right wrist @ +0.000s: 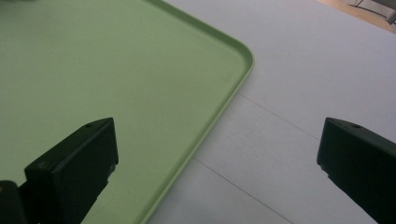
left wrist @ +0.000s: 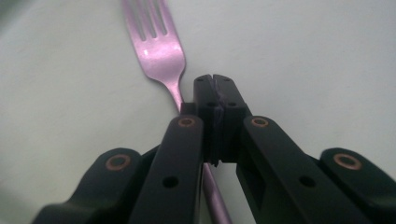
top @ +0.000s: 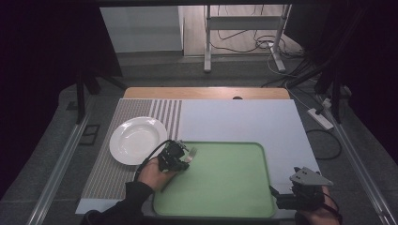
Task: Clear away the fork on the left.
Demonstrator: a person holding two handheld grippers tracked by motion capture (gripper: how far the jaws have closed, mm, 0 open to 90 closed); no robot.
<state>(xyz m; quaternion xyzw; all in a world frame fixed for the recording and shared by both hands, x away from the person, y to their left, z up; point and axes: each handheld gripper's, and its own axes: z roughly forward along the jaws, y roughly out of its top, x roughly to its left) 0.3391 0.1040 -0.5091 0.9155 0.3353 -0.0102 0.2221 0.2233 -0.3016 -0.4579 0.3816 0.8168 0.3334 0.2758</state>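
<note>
In the left gripper view, the fork (left wrist: 161, 51) loses its tine tips past the top edge, and its handle runs under the closed jaws of the left gripper (left wrist: 215, 93), so whether the pads pinch the handle or sit just beside it cannot be told. In the high view the fork (top: 190, 154) is too small to make out beyond the gripper's tip. Ahead of the right gripper (right wrist: 217, 154), the green tray (right wrist: 219, 107) is cut off at the left and top edges.
</note>
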